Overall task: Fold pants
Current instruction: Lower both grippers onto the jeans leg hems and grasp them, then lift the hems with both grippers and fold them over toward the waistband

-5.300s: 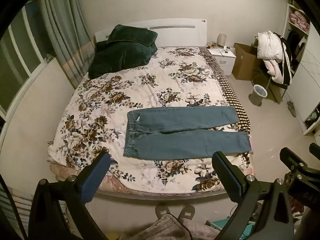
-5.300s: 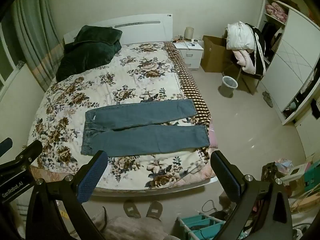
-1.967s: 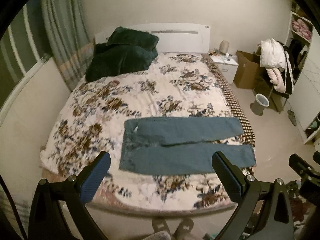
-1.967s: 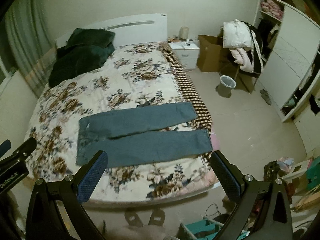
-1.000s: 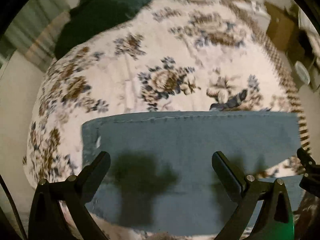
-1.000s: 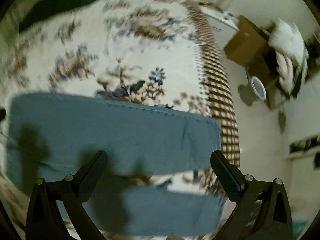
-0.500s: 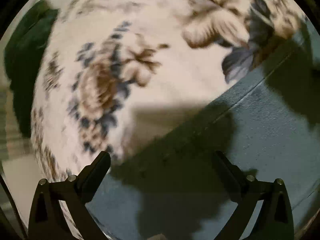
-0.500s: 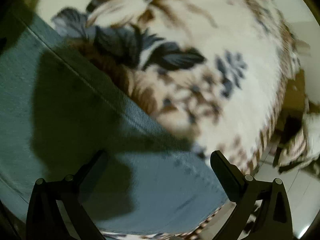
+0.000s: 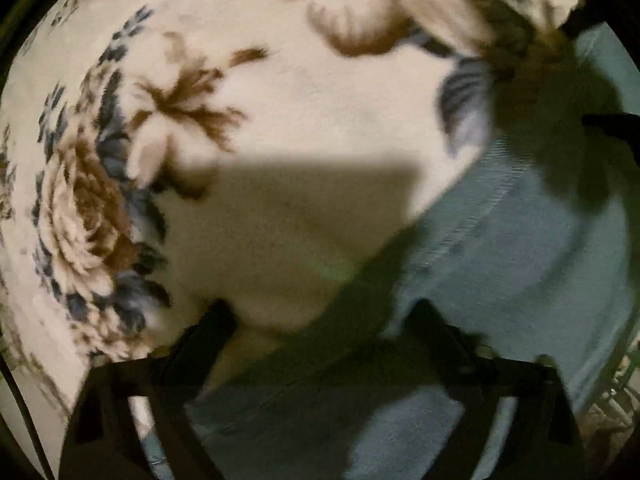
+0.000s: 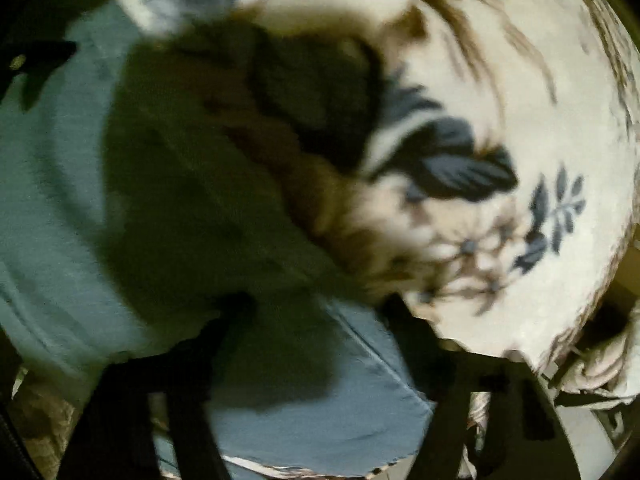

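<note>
The blue jeans [image 9: 520, 248] lie flat on the flowered bedspread [image 9: 280, 100]. Both views are blurred and very close. My left gripper [image 9: 320, 320] is open and low over the far edge of the jeans near the waist end, its fingers [image 9: 436, 320] dark in shadow. My right gripper [image 10: 320, 316] is open and low over the far edge of the upper leg near its hem [image 10: 360, 360]. The jeans [image 10: 60, 200] fill the left of the right wrist view. Neither gripper holds cloth.
The flowered bedspread [image 10: 520, 120] fills the rest of both views. The bed's right edge and some floor clutter [image 10: 600, 360] show at the lower right of the right wrist view.
Both grippers have dropped from high above the bed down to the jeans' far edge. In the last half second they came closer still; both stay open.
</note>
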A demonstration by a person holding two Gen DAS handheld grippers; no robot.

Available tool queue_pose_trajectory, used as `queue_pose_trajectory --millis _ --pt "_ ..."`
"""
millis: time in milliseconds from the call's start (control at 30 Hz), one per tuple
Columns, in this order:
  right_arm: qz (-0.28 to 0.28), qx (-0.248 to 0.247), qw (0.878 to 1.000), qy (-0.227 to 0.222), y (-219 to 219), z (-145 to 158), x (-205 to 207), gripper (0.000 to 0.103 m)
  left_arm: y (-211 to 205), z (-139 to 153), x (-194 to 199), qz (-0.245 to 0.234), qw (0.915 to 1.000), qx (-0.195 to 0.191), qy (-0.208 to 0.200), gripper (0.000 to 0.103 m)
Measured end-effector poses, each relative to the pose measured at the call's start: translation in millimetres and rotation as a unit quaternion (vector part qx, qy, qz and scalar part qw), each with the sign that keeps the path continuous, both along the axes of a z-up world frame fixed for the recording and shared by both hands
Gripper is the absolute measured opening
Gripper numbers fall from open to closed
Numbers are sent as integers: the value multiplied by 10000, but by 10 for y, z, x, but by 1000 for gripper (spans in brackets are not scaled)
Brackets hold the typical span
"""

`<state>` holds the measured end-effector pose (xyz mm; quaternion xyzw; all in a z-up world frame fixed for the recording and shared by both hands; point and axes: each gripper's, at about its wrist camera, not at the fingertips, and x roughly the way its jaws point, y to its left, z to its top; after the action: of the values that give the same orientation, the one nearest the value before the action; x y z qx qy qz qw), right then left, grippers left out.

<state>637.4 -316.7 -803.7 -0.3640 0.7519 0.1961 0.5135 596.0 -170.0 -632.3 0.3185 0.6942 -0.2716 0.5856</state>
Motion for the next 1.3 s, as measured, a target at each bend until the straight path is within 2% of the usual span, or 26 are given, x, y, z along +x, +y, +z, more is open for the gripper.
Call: queue_pose_trajectory --millis 33,67,100,133,167,400,567,667,733,800,833,900,967,1000,1133,1200,1300 --pt "-25 70 10000 17 -24 33 32 45 23 38 -49 21 9999 -103 69 53" --pt "-45 113 9999 -13 -34 53 24 40 35 104 -92 20 9996 -228 140 43" --pt "-74 135 9998 -84 -47 82 6 28 61 177 -117 71 9995 -278 130 24" --pt "-184 188 9994 -217 -87 128 -8 13 99 227 -133 108 9994 -306 142 12" --pt "-289 251 9988 -315 -122 174 -3 9 121 308 -152 114 9992 -368 104 10" --pt "-889 562 9883 -1105 -432 714 -159 7 428 931 -465 584 9940 -770 -518 5" --pt "-1301 851 9749 -1591 -563 1253 -406 7 773 1579 -955 1367 9815 -1060 -817 5" --pt "-1603 998 9629 -1926 -554 1560 -760 7 948 1935 -1368 1867 9714 -1141 -922 5" --pt "-1736 1029 9555 -2152 -298 1803 -1120 7 532 1837 -1475 2089 9658 -1146 -1025 5" --pt "-1849 1018 9489 -2346 -220 1989 -1504 7 504 1918 -1694 2311 9589 -1202 -1125 5" --pt "-1877 994 9468 -2416 -149 2048 -1718 7 543 1985 -1928 2480 9544 -1251 -1095 5" --pt "-2035 1019 9428 -2435 -127 2109 -2082 7 563 1916 -2128 2708 9481 -1264 -1087 5" --pt "-2223 1025 9397 -2390 -121 2073 -2491 7 618 1820 -2513 2976 9416 -1197 -1022 5" --pt "-2285 993 9392 -2364 -108 2027 -2658 7 620 1773 -2610 3068 9395 -1173 -970 5" --pt "-2783 845 9371 -1929 -86 1561 -3315 7 679 1109 -3147 3524 9308 -879 -411 5" --pt "-2822 756 9398 -1772 -58 1329 -3504 8 666 798 -3279 3546 9320 -704 -258 5" --pt "-2886 645 9411 -1638 -18 1003 -3694 10 683 421 -3358 3654 9289 -588 -106 6"
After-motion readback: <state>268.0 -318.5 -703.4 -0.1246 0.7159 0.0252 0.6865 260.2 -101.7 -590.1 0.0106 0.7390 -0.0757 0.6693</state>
